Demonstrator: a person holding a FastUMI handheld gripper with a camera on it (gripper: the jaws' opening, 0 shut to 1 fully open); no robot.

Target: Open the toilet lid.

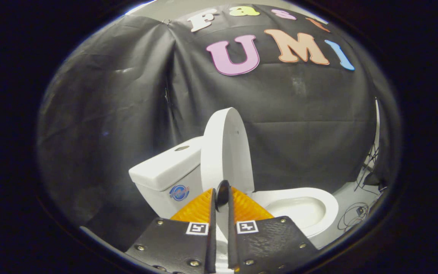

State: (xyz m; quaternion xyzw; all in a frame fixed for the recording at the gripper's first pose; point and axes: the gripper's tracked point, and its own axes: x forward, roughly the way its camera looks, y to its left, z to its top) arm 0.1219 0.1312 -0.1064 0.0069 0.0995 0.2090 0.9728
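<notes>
While the tongs (222, 198) sit at the bottom centre of the frame, their two fingers stand nearly together, only a narrow slot between them. A small dark rounded part shows in that slot near the tips, right at the lower edge of the toilet lid (224, 150). Cannot tell whether both fingers press on the lid rim or merely stand closed in front of it.

Lid position: raised, standing close to upright at centre frame, seen almost edge-on, just ahead of the tips. Behind it, left of centre, the tank (167, 169). The bowl (299, 207) lies exposed at lower right.

Judgement: opening is nearly complete. To finish well, ease the lid back until it leans against the tank, keeping the push slow so it does not slam; then part the fingers and withdraw straight back, so the edge is not dragged forward again.

Materials: lid is smooth matte white, oval, thin in profile. Tank is a glossy white, rounded box with a flush button (181, 148) on top and a round sticker (179, 192) on its front. Bowl rim is broad, glossy and curved. Loose cables (356, 215) lie on the pale floor at far right.
</notes>
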